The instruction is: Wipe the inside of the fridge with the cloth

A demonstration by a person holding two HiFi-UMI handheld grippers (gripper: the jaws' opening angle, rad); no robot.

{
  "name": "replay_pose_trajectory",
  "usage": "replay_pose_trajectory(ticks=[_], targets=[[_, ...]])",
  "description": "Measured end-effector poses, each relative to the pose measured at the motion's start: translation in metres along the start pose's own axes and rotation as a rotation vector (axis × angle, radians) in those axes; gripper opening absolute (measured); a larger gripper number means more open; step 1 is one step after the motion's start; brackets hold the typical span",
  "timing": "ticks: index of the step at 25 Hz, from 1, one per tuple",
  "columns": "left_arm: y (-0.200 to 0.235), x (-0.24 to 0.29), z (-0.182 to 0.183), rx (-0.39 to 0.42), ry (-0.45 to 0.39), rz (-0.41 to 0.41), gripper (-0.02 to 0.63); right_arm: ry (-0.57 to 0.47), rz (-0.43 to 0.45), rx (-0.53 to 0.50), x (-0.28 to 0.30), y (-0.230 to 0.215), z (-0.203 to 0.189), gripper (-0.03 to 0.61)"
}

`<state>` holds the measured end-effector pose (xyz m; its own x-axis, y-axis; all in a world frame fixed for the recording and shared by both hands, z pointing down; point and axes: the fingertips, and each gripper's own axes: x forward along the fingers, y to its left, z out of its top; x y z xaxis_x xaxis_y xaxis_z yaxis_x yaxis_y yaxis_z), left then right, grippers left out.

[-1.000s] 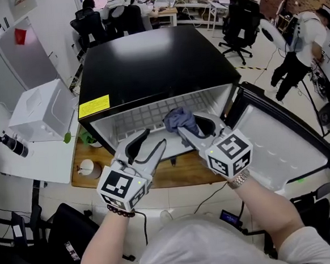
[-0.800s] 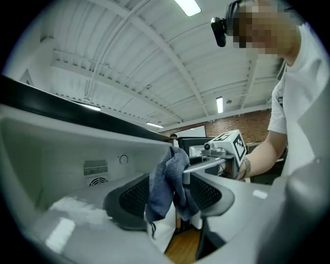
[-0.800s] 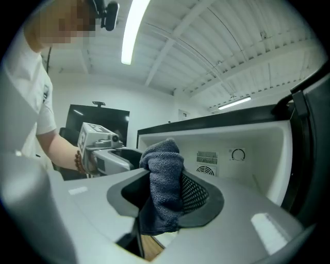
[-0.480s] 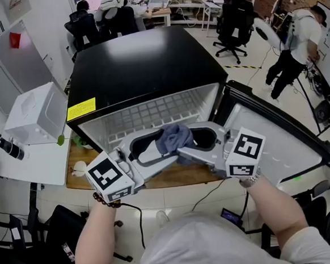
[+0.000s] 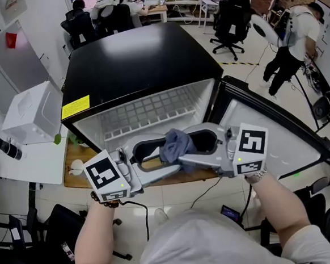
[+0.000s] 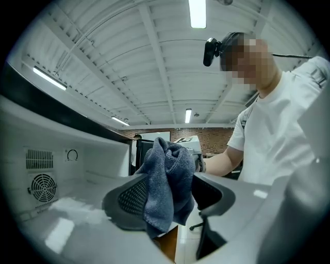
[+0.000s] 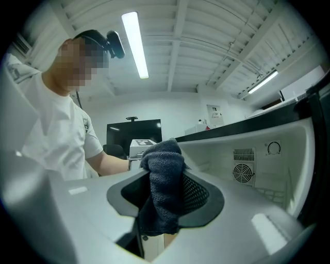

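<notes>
At centre frame, the grey, marker-cubed left gripper (image 5: 169, 155), its jaws just opened wide around the blue-grey cloth (image 5: 174, 144), meets the matching right gripper (image 5: 185, 153), which clamps the cloth. Both are held level.

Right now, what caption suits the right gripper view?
Right hand-held gripper pinching a dark blue cloth, with the open fridge beside it.

Head view: above fridge (image 5: 142, 62) front, steeply down. Left gripper view: close, level, across fridge (image 6: 46, 180) mouth twd door side. Right gripper view: opp., looking back. All share cloth (image 5: 174, 145) (image 6: 167, 185) (image 7: 162, 191) & fridge (image 7: 242, 170) int.
</notes>
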<state>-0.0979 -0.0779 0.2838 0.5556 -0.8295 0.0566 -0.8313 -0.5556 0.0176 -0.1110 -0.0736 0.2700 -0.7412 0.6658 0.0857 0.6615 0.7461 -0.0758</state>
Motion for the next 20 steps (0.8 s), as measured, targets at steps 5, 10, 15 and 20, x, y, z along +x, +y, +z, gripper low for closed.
replay_pose_trajectory(ticks=[5,10,15,20], targets=[[0.009,-0.012,-0.002,0.021,-0.006,0.101,0.27,0.009,-0.065,-0.035,0.008,-0.008,0.001,0.156],[0.021,-0.052,-0.004,0.048,-0.039,0.302,0.259,-0.022,-0.168,-0.068,0.029,-0.027,0.008,0.156],[0.032,-0.1,-0.012,0.066,-0.04,0.506,0.241,-0.003,-0.262,-0.098,0.073,-0.054,0.003,0.156],[0.044,-0.15,-0.018,0.07,-0.046,0.704,0.212,0.029,-0.332,-0.116,0.122,-0.079,-0.006,0.156]])
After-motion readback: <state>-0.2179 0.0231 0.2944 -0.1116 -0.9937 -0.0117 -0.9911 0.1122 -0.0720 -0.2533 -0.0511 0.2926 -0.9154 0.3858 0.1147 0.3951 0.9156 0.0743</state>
